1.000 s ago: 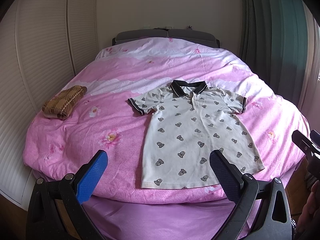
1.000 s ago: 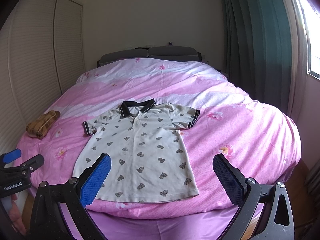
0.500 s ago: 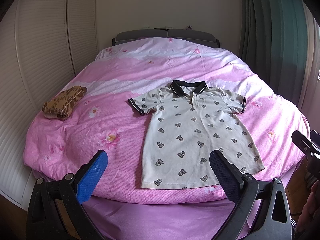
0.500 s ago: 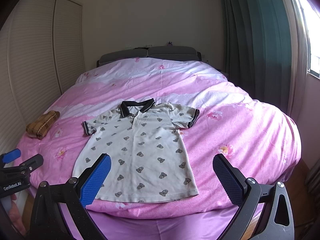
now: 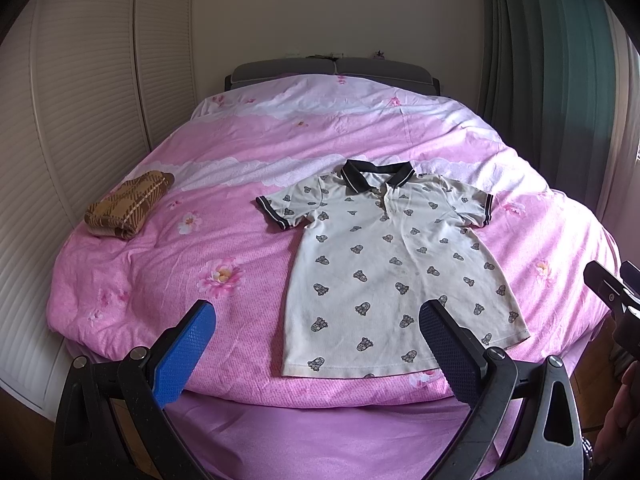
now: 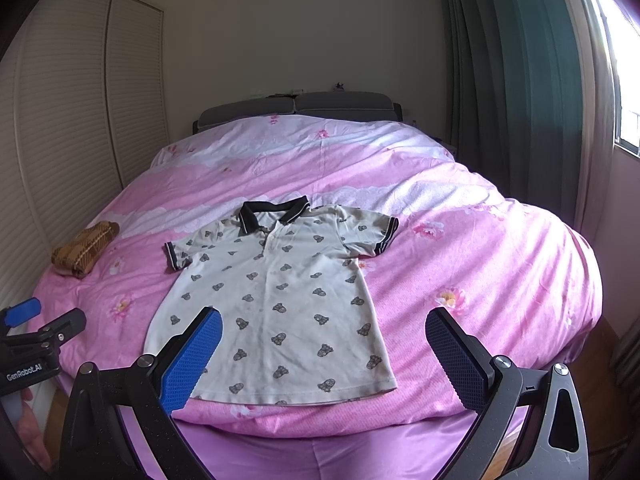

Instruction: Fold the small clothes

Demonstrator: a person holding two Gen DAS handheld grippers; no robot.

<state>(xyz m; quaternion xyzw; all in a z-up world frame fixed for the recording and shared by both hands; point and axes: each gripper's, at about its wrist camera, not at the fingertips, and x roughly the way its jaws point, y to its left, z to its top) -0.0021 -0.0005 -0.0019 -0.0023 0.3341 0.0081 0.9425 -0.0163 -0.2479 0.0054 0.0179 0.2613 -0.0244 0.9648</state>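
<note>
Nothing moved since earlier: polo shirt (image 5: 394,276) flat at bed (image 5: 224,184) foot edge, hem partly hidden behind wide-open, empty left tool (image 5: 314,344) and right tool (image 6: 322,346).

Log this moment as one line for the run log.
polo shirt: flat, unfolded, collar away | plaid garment: folded, far left on bed | left gripper: open, empty | right gripper: open, empty

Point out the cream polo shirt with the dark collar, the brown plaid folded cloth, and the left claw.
Cream polo shirt with dark collar (image 6: 276,304): right wrist view, mid chest.
Brown plaid folded cloth (image 5: 128,205): left wrist view, top face.
Left claw (image 5: 316,344): left wrist view, between fingertips.
</note>
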